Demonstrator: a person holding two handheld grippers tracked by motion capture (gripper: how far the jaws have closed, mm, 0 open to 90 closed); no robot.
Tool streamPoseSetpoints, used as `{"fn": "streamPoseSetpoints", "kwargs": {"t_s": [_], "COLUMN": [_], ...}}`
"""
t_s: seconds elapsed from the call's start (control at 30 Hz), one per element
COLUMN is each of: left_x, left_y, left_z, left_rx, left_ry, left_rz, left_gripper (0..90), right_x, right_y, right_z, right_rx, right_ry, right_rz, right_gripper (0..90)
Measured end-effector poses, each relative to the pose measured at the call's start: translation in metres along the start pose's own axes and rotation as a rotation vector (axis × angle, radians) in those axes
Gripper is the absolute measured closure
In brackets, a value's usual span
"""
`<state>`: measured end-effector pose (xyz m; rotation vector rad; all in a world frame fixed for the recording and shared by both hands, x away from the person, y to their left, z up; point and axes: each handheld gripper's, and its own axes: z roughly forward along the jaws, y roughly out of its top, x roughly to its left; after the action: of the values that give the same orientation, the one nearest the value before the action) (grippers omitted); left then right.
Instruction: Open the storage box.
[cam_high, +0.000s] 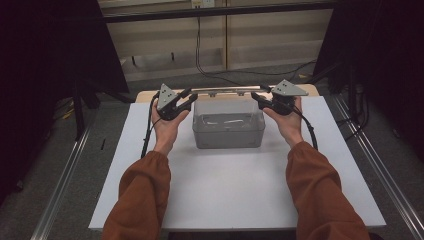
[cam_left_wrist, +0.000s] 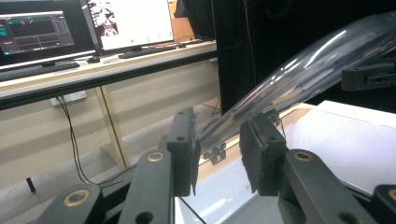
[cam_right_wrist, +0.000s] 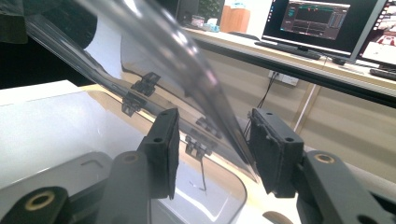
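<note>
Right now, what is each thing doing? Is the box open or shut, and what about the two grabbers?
Box: upright on the table, open.
Lid: swung up on its hinges, tilted, held at both ends.
Left gripper: fingers shut on the lid's edge.
Right gripper: lid edge between its fingers; whether they press on it, I cannot tell.
Monitors: on.

We see a lab: lit monitors (cam_left_wrist: 84, 28) and a keyboard (cam_left_wrist: 149, 49) on a long bench (cam_left_wrist: 116, 70), black curtains (cam_high: 45, 50), cables (cam_high: 200, 60), a white table (cam_high: 225, 195).
</note>
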<state>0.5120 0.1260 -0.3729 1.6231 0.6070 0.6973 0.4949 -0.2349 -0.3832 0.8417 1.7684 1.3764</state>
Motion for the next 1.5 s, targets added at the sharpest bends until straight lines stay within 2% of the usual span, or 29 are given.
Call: {"fn": "streamPoseSetpoints", "kwargs": {"t_s": [0.17,0.37,0.47,0.6,0.73,0.77,0.87,1.0,1.13,1.27,1.4,1.5], "left_x": [0.002,0.003,0.003,0.004,0.006,0.009,0.011,0.013,0.015,0.018,0.020,0.021], "left_y": [0.002,0.002,0.003,0.004,0.002,0.000,-0.003,-0.005,-0.007,-0.010,-0.013,-0.014], "left_z": [0.003,0.007,0.009,0.012,0.014,0.016,0.018,0.023,0.028,0.032,0.035,0.038], "left_rx": [-0.001,0.005,0.008,0.000,0.013,0.016,0.015,0.031,0.028,0.032,0.042,0.036], "left_ry": [0.001,0.004,0.014,0.009,0.020,0.033,0.028,0.036,0.027,0.030,0.033,0.036], "left_rz": [0.008,0.012,0.010,0.007,0.020,0.011,-0.002,-0.002,-0.009,-0.013,-0.013,-0.028], "left_gripper": [66.8,66.1,61.8,61.7,61.8,59.5,58.4,57.1,58.8,64.9,66.8,67.5], "right_x": [-0.001,-0.003,-0.005,-0.007,-0.008,-0.008,-0.009,-0.010,-0.012,-0.014,-0.015,-0.016], "right_y": [0.002,0.003,0.004,0.006,0.006,0.006,0.006,0.006,0.008,0.009,0.010,0.011], "right_z": [0.005,0.006,0.006,0.008,0.009,0.009,0.009,0.010,0.011,0.013,0.015,0.016], "right_rx": [-0.003,-0.006,-0.004,-0.005,-0.008,-0.009,-0.015,-0.016,-0.012,-0.021,-0.021,-0.022], "right_ry": [0.002,0.005,0.006,0.011,0.012,0.014,0.016,0.018,0.018,0.014,0.012,0.010], "right_rz": [0.001,0.006,0.009,0.017,0.020,0.027,0.036,0.038,0.039,0.048,0.045,0.044], "right_gripper": [55.5,56.2,56.3,56.6,56.6,56.7,56.7,56.8,57.4,58.1,58.7,59.2]}}
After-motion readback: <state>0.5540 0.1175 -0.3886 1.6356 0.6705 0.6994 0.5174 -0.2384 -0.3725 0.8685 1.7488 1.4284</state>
